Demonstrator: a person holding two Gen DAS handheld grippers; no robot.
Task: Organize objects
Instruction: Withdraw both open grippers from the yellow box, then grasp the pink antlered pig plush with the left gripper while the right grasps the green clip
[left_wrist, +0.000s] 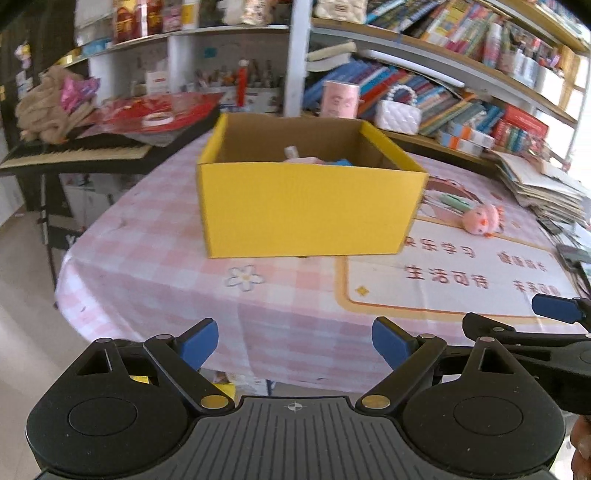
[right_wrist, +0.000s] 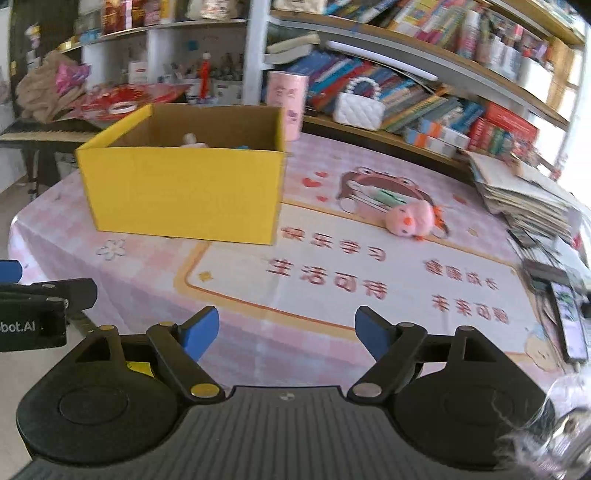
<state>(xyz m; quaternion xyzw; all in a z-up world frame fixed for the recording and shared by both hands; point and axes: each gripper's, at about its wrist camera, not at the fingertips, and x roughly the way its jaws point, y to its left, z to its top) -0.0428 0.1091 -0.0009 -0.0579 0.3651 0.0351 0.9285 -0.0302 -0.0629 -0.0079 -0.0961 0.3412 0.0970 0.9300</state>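
Note:
An open yellow cardboard box (left_wrist: 306, 206) stands on the pink checked tablecloth; it also shows in the right wrist view (right_wrist: 184, 195). Small pink and blue items lie inside it (left_wrist: 314, 160), mostly hidden by the wall. A pink plush toy (left_wrist: 482, 218) lies to the right of the box, next to a green item (left_wrist: 456, 201); the plush also shows in the right wrist view (right_wrist: 412, 221). My left gripper (left_wrist: 295, 343) is open and empty, near the table's front edge. My right gripper (right_wrist: 286, 334) is open and empty, beside the left one.
A keyboard piano (left_wrist: 74, 153) with red papers stands at the far left. Bookshelves (left_wrist: 443, 85) run behind the table. A paper stack (right_wrist: 521, 199) and a phone (right_wrist: 569, 321) lie at the right. A pink cylinder (right_wrist: 286, 103) and a white handbag (right_wrist: 358, 107) stand behind the box.

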